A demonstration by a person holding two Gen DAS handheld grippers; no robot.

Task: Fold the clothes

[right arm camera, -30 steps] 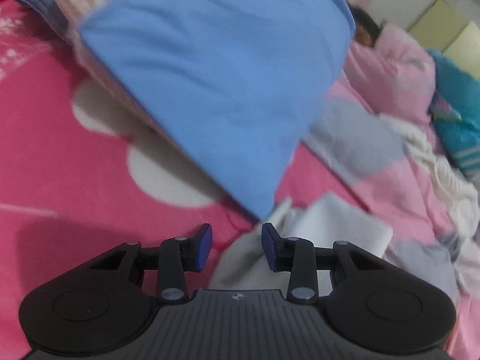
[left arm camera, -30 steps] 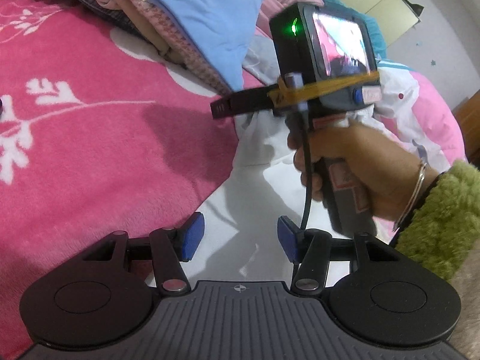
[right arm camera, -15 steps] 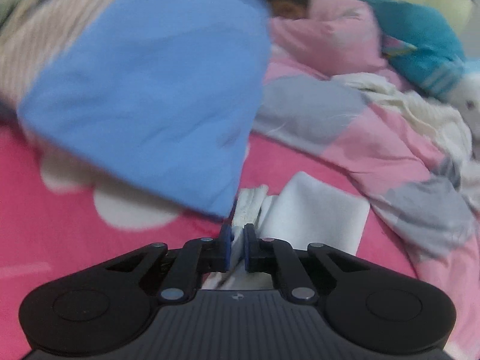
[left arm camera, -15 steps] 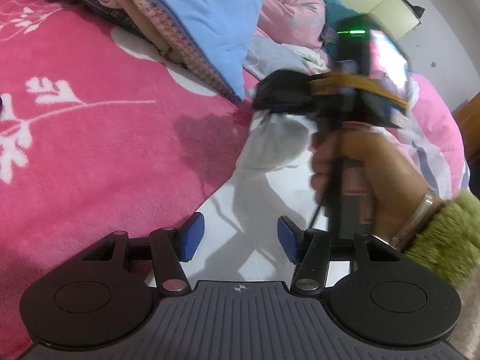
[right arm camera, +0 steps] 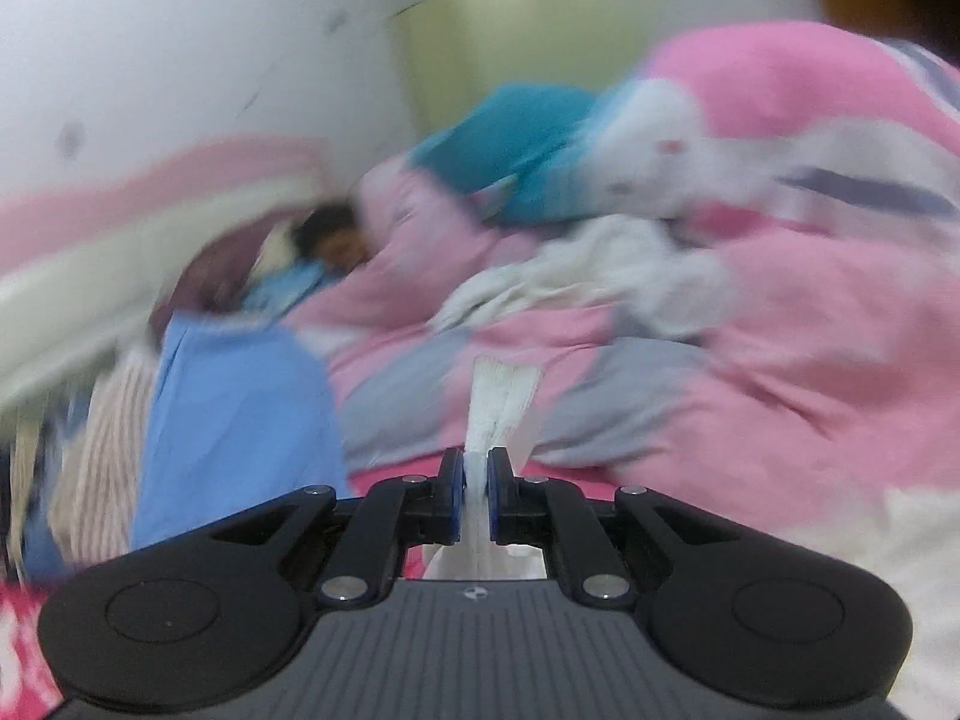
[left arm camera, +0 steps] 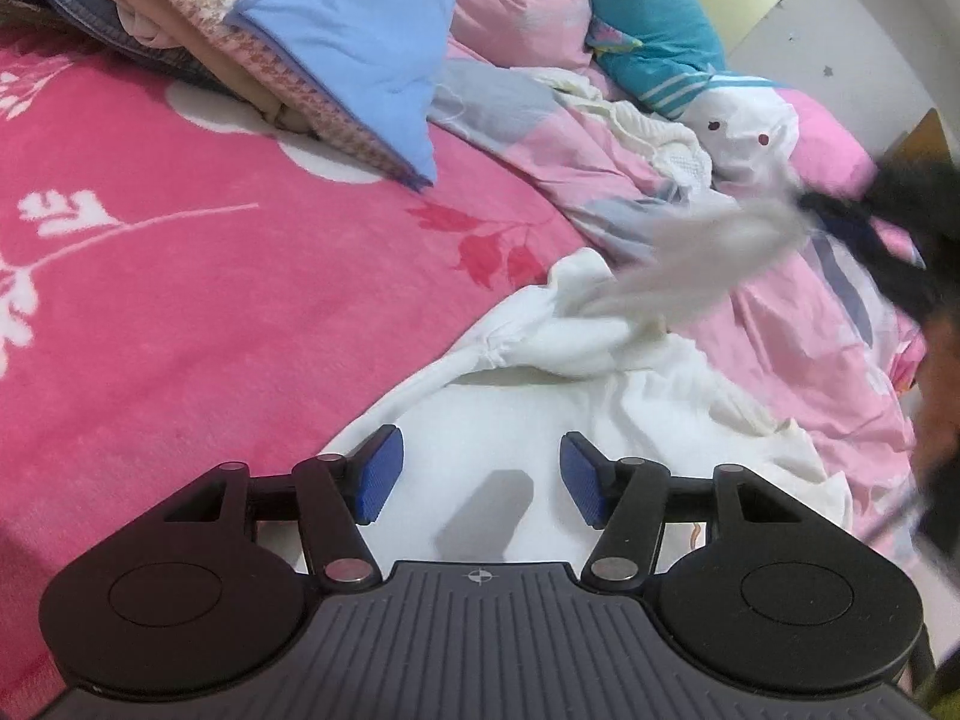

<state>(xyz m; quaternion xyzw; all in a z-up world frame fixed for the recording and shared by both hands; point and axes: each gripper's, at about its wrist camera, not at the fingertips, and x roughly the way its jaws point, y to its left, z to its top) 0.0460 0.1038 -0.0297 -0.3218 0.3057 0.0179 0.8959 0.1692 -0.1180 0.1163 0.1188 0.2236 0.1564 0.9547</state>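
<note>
Both grippers work one white garment (left arm camera: 540, 420) on the bed. Right gripper (right arm camera: 475, 495) is clenched on a folded white edge of it (right arm camera: 501, 396); the cloth sits pinched between the blue pads (right arm camera: 493, 501) and sticks out past them toward 12 o'clock. Its jaws have just been closing, and the cloth is between them. From the left wrist view that gripper is a dark blur at 3 o'clock (left arm camera: 864, 210), with a stretched, smeared strip of the white cloth running from it down toward the middle of the frame. Left gripper (left arm camera: 480, 480) is released, its blue pads (left arm camera: 378, 483) standing apart above the flat part of the garment, nothing between them; whether they touch the cloth I cannot tell. The garment lies at 6 o'clock, half on the pink flowered blanket (left arm camera: 180, 300), half against the pink and grey quilt (left arm camera: 750, 312) at 3 o'clock. At 11 o'clock a stack of folded clothes (left arm camera: 252, 48) rests on the blanket, a blue piece (left arm camera: 360, 42) on top. Behind the quilt at 1 o'clock is a teal pillow (left arm camera: 654, 42). No containers show in either view
</note>
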